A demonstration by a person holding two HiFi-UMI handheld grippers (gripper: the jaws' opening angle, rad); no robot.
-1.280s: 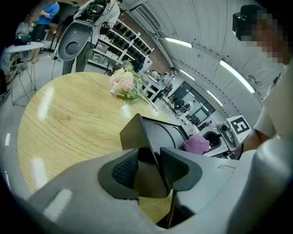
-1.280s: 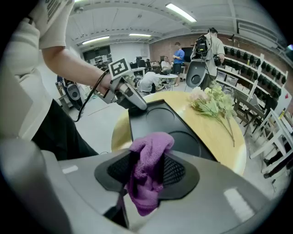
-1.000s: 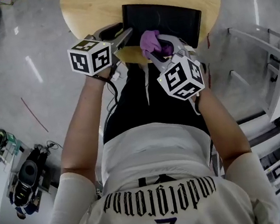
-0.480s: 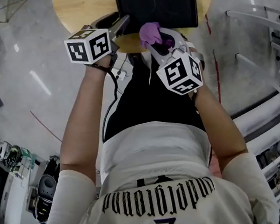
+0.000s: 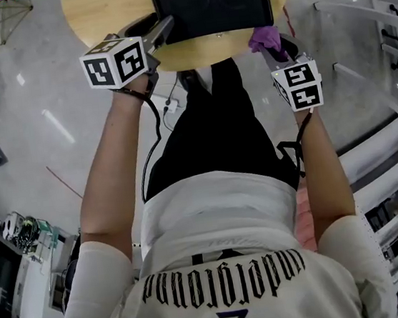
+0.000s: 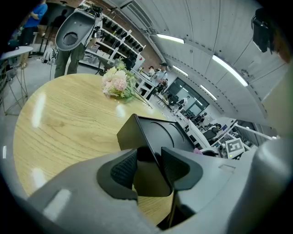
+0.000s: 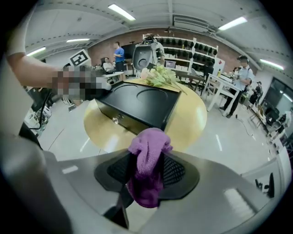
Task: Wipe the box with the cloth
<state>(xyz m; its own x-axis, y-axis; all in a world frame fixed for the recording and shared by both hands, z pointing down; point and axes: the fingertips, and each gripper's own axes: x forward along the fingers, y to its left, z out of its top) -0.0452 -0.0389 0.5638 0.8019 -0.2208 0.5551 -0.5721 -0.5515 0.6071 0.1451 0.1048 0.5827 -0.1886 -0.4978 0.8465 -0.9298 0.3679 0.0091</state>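
Observation:
The black box [image 5: 209, 6] lies on the round wooden table [image 5: 109, 14]. My left gripper [image 5: 167, 27] is closed over its near left corner. In the left gripper view that corner of the box [image 6: 151, 137] fills the gap of the left gripper [image 6: 149, 167] and touches both pads. These jaws have just been opening slightly, with the box still between them. My right gripper [image 5: 269, 44] is shut on a bunched purple cloth [image 5: 263, 37] and hangs off the table's front right edge, apart from the box. In the right gripper view the cloth [image 7: 146, 169] sticks out of the right gripper [image 7: 146, 176], with the box [image 7: 137, 105] beyond it.
A bunch of pale flowers [image 6: 119, 84] lies on the far side of the table [image 7: 187, 119], behind the box. White shelving [image 5: 388, 59] stands to the right, with cluttered benches at the lower left [image 5: 8, 243]. People stand in the background [image 7: 118, 55].
The right gripper has swung the cloth from the box's front edge out to the right, past the table's rim. The left gripper has stayed on the box's corner.

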